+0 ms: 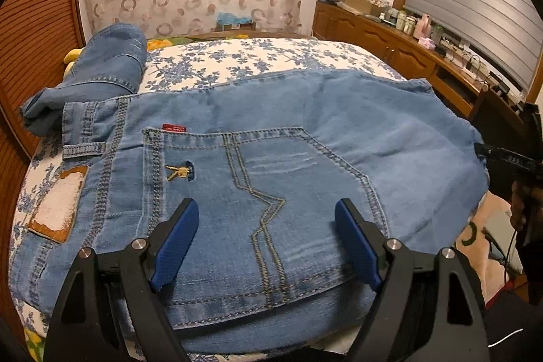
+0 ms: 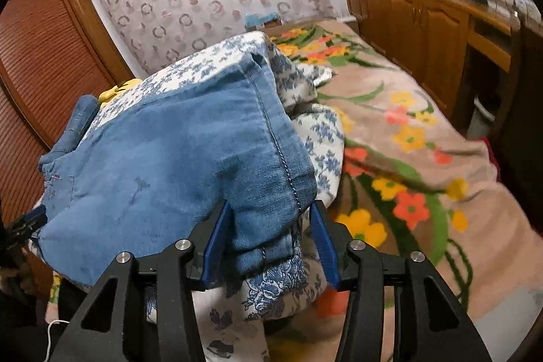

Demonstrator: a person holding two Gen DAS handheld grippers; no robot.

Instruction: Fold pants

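Note:
Blue jeans (image 1: 271, 131) lie spread on the bed, seat side up, with a stitched back pocket (image 1: 288, 192) and a red tag. My left gripper (image 1: 266, 204) hovers low over that pocket, open, with nothing between its blue pads (image 1: 180, 240). A bunched denim part (image 1: 108, 63) lies at the far left. In the right wrist view, a folded edge of the jeans (image 2: 169, 158) fills the gap of my right gripper (image 2: 269, 209), and both pads touch the denim. The right gripper's black tip (image 1: 505, 155) shows at the jeans' right edge.
A blue-flowered white quilt (image 1: 254, 56) lies under the jeans, on a pink blanket with bright flowers (image 2: 407, 158). A wooden cabinet (image 1: 390, 39) full of small items runs along the right. A louvred wooden door (image 1: 37, 22) stands at the left. A yellow object (image 2: 118, 90) lies beyond the denim.

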